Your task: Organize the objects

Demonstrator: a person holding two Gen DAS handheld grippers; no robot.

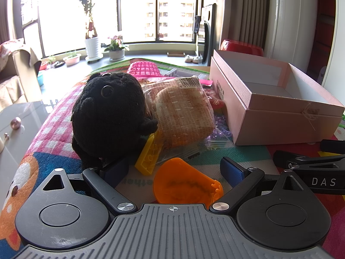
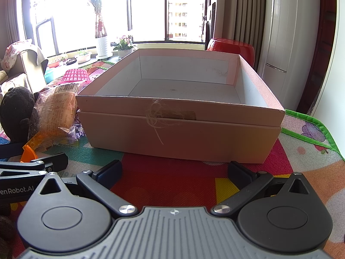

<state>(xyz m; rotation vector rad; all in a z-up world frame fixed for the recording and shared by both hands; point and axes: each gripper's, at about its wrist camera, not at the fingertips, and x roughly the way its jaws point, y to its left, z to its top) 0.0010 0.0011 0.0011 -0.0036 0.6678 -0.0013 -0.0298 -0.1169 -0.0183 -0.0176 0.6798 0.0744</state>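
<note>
Both tools gape, nothing held. Left tool (image 1: 172, 168) sits over the orange plastic scoop (image 1: 185, 181), beside the black plush toy (image 1: 107, 116), wrapped snack pack (image 1: 181, 112) and yellow brick (image 1: 148, 155). Right tool (image 2: 174, 172) faces the empty pink box (image 2: 179, 127). Plush: soft, light, pinch the body. Snack wrap: slippery, crushable, go gently. Scoop: stiff, take the rim. Surface has a colourful cartoon mat (image 2: 172, 181); sunny window (image 1: 138, 15) with potted plants behind.
</note>
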